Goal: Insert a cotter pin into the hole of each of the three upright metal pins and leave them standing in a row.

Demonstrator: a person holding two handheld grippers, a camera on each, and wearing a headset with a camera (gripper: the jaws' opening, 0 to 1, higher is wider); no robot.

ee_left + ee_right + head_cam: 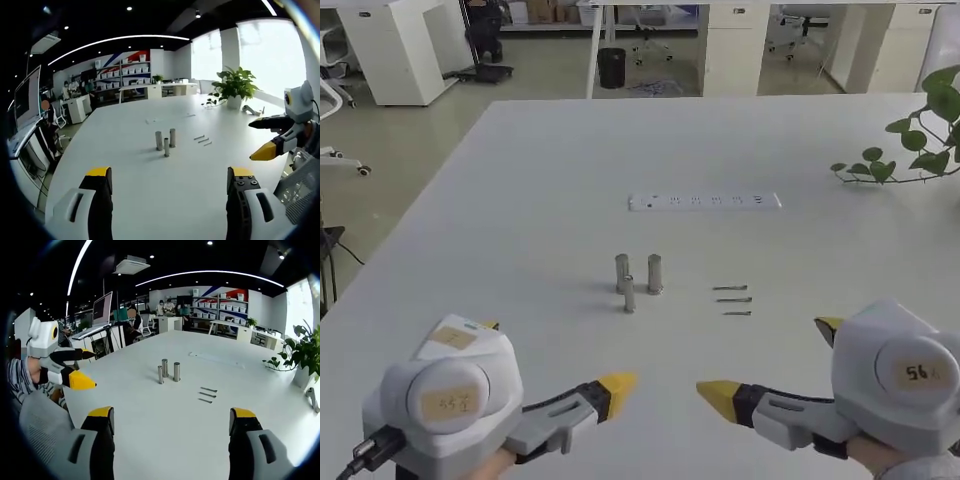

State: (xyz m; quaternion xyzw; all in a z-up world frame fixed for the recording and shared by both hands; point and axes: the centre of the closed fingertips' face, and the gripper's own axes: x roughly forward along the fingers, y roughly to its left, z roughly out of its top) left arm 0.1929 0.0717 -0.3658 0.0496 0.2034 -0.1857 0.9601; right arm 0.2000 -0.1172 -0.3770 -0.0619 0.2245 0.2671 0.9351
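While their jaws stand wide apart and grasp nothing, the left gripper (169, 175) and right gripper (172, 413) hover low over the near edge of the table (520, 200), tips angled toward each other. It looks like a ready stance, with no cotter yet fitted. Beyond them, mid-table, the three pins (629, 293) stand upright in a tight cluster, two behind and one in front, not a row; their holes are too small to make out. Just to the right lie the three cotters (733, 299), flat, parallel and clear of the pins, probably laid out for one-by-one picking by the right gripper. Farther off sit a power strip (705, 201) and, at the right edge, a plant (910, 150).
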